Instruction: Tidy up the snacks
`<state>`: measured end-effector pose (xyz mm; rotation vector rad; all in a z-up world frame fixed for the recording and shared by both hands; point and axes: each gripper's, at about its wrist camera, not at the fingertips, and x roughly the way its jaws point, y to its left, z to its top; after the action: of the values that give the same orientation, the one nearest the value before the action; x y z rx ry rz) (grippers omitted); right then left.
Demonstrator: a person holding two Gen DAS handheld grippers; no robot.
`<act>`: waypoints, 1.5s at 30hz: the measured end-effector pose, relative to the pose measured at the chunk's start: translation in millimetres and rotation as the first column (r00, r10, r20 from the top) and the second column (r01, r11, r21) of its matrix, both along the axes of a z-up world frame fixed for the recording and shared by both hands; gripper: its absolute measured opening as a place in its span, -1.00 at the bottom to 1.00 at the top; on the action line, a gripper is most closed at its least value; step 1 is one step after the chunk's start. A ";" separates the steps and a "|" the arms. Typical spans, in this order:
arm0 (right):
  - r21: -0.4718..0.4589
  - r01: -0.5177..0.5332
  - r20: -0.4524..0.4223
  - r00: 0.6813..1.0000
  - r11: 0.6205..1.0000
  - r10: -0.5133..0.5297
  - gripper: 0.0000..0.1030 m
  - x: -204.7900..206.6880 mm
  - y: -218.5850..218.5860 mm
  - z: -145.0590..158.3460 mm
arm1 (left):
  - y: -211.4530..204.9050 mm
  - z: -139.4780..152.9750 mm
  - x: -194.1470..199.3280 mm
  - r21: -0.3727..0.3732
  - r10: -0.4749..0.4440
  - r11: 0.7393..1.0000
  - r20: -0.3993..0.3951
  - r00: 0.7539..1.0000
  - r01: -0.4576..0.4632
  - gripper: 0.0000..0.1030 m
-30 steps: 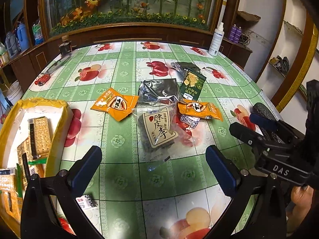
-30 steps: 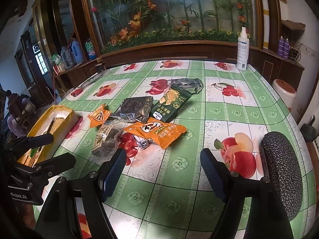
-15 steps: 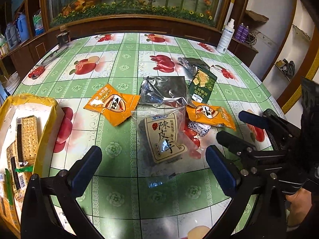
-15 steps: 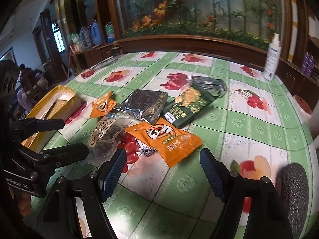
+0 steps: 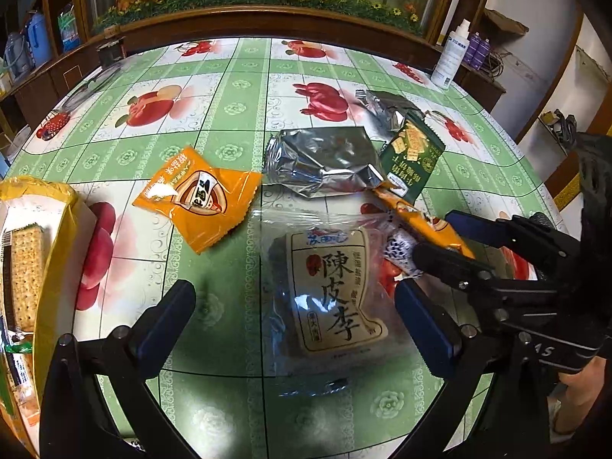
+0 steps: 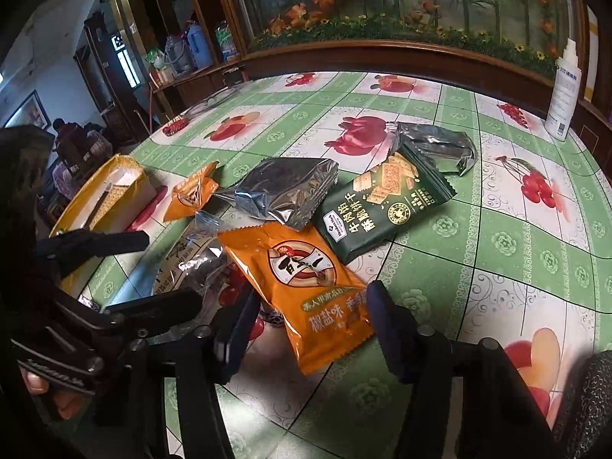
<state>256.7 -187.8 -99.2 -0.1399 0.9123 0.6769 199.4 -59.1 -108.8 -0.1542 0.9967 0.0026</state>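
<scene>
Several snack packs lie in a heap on the green fruit-print table. My left gripper (image 5: 294, 317) is open, its jaws either side of a clear plum bag (image 5: 329, 290) just below it. My right gripper (image 6: 310, 321) is open, its jaws straddling the near end of an orange packet (image 6: 302, 271). A second orange packet (image 5: 199, 201), a silver foil bag (image 5: 321, 162) and a dark green cracker pack (image 6: 386, 202) lie beyond. The right gripper also shows in the left wrist view (image 5: 459, 241), the left gripper in the right wrist view (image 6: 153, 267).
A yellow box (image 5: 57, 229) holding cracker packs stands at the table's left edge. A second crumpled silver bag (image 6: 440, 145) lies behind the green pack. A white spray bottle (image 6: 564, 91) stands at the far right. A dark patterned case (image 6: 589, 401) lies near right.
Both grippers have moved forward and down toward the heap. The left now frames the plum bag, the right the near orange packet. Both stay open.
</scene>
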 end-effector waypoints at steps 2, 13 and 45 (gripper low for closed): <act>0.007 0.004 -0.005 1.000 1.000 -0.004 0.13 0.9 -2.2 0.0 | -0.2 -2.4 0.9 -0.002 -0.002 1.000 -0.005 1.000 0.002 1.00; 0.034 -0.004 -0.023 1.000 0.999 0.005 0.00 3.5 1.2 -1.6 | 9.2 -8.0 -0.3 0.035 -0.027 0.999 -0.003 1.000 0.027 0.79; 0.010 0.015 -0.003 1.000 1.000 -0.015 -0.69 10.4 32.9 -2.3 | 24.0 -5.6 5.6 0.006 -0.081 0.997 0.015 0.997 0.081 0.16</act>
<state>267.1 -154.9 -101.5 -0.1231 0.9118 0.6674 205.0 -35.1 -114.4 -0.1086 0.9869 -0.0702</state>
